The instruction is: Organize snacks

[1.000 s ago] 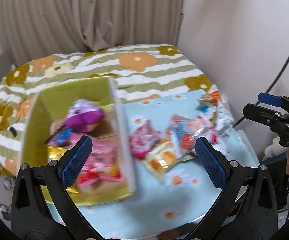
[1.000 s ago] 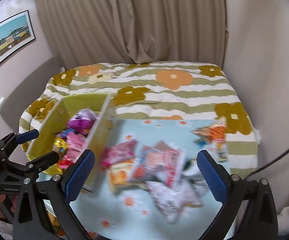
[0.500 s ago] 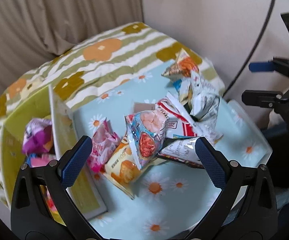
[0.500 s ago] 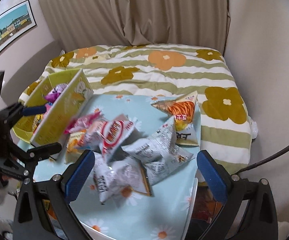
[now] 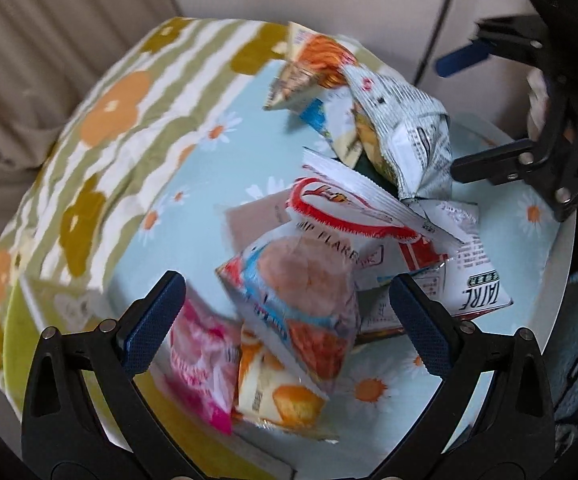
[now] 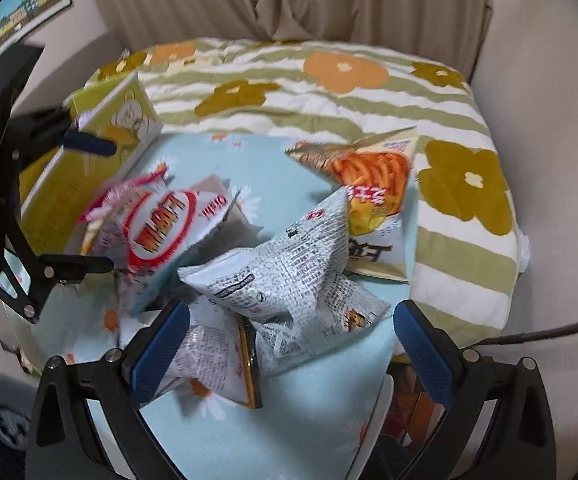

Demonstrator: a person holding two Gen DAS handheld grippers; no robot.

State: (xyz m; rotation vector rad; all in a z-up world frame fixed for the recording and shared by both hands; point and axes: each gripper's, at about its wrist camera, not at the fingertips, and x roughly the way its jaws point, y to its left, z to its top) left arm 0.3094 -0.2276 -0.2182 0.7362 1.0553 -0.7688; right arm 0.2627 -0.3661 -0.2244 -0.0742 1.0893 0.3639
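Snack packets lie heaped on a daisy-print surface (image 6: 321,412), with the yellow-green box (image 6: 89,160) at about ten o'clock from the pile in the right wrist view. Nearest the left gripper (image 5: 289,316) is a blue-and-orange packet (image 5: 301,300), sitting between its spread, empty fingers and lying on an orange cake packet (image 5: 277,396), with a pink packet (image 5: 201,364) just beside at eight o'clock. A red-and-white flake bag (image 5: 353,216) overlaps it from one o'clock. The right gripper (image 6: 293,344) is likewise released and empty, above a crumpled newsprint-pattern bag (image 6: 289,280); an orange stick-snack bag (image 6: 369,168) lies beyond at one o'clock.

My judgement: the step is a first pick from the pile. Lower the left gripper onto the top packet only, pinch a sealed edge or a flat fold rather than the puffed middle, and lift straight up so neighbours do not drag. The views are blurred, so settle before closing.
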